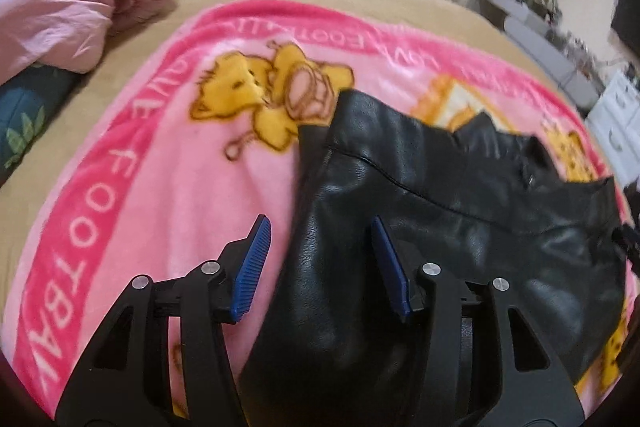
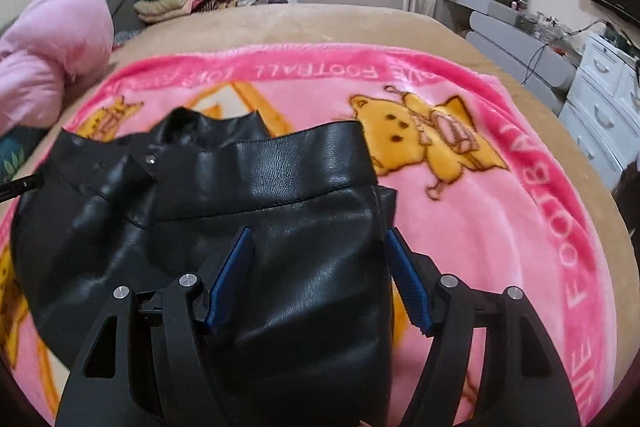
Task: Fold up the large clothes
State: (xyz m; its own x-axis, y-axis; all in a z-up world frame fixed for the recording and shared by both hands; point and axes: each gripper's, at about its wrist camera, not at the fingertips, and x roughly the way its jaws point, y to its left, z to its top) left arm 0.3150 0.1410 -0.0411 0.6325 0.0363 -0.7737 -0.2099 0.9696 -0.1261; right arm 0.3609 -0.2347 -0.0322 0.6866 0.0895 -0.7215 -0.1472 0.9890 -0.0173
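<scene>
A big pink fleece blanket with yellow bears (image 1: 168,163) covers the tan bed (image 2: 360,23). On it lies the shiny black leather jacket (image 2: 280,195), partly folded. Both claws are spread and pinch nothing: the left gripper (image 1: 320,263) over its left edge, the right gripper (image 2: 320,275) over its right. I think each should grab an edge low down, then fold it over evenly.

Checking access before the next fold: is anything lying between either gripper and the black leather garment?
Nothing visible. The black leather garment lies bare on the pink blanket, directly under the open left gripper and right gripper.
</scene>
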